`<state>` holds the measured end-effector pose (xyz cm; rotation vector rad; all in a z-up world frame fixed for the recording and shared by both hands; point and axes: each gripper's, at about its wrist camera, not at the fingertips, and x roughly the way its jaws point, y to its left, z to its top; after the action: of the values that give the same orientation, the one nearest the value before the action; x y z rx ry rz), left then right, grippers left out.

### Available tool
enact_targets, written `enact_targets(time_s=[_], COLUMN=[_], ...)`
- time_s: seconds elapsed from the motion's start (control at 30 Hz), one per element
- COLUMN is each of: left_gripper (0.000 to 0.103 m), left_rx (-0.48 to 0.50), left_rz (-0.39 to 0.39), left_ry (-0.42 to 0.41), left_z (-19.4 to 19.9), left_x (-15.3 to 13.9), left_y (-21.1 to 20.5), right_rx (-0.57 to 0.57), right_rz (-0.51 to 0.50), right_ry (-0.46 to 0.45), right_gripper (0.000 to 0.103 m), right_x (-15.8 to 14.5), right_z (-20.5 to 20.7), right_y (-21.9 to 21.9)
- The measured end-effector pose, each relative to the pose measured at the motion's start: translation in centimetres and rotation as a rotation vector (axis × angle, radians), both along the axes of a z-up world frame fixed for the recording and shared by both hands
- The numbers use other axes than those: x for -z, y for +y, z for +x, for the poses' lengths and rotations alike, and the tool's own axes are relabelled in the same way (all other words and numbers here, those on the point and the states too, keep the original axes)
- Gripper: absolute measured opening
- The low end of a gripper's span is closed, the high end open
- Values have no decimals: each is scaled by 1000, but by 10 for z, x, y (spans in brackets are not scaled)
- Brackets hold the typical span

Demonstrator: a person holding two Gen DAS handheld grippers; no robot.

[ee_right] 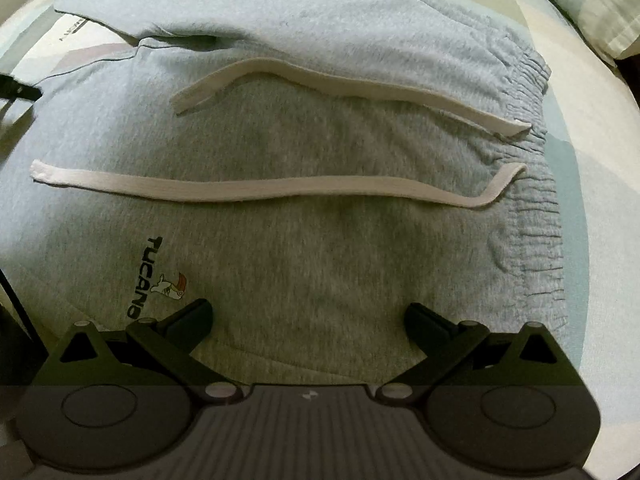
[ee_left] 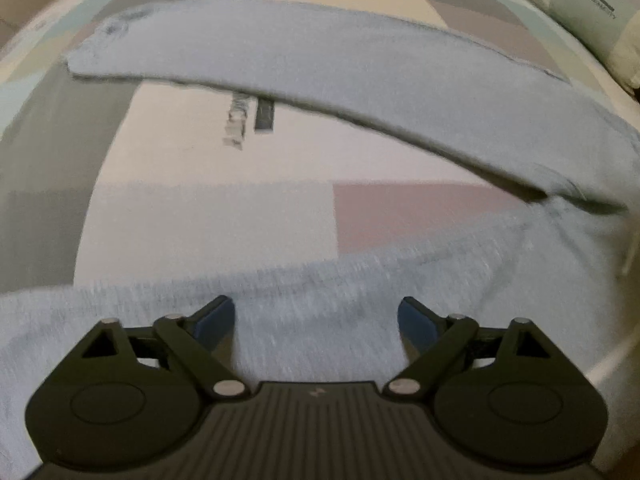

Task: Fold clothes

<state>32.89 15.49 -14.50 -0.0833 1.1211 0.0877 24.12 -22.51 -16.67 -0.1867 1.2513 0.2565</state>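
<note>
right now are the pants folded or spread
Spread: pants lie flat on the bed, legs apart, drawstrings laid out.

A pair of sweatpants (ee_right: 320,240) is spread flat on a bedsheet (ee_left: 200,220), the waistband (ee_right: 532,200) turned to the right in the right wrist view. Two drawstrings (ee_right: 260,190) are laid across the front, one behind the other — both run leftward from the waistband. One pant leg (ee_left: 320,60) is stretched across the sheet, apart from the other. A pillow (ee_left: 592,12) is set at the far right corner.

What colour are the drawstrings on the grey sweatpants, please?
The drawstrings are off-white, clearest in the right wrist view.
</note>
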Motion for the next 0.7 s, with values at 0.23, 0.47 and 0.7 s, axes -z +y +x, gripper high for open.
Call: enact_targets(time_s=[0.23,0.47,0.7], left_gripper=[92,92,95], left_rx=[-35,-195,-305], left_rz=[34,93,35], left_ry=[-72,9,58], left_z=[-3,-62,-99], left_x=[-31,-27,-6], left_y=[20,63,99], right_rx=[1,-229,-447], right_rz=[-22,37,147], right_ry=[-9,-157,-214], right_gripper=[103,103,103], right_x=[-33,-59,-39], right_z=[10,38,69], right_y=[13,82,185])
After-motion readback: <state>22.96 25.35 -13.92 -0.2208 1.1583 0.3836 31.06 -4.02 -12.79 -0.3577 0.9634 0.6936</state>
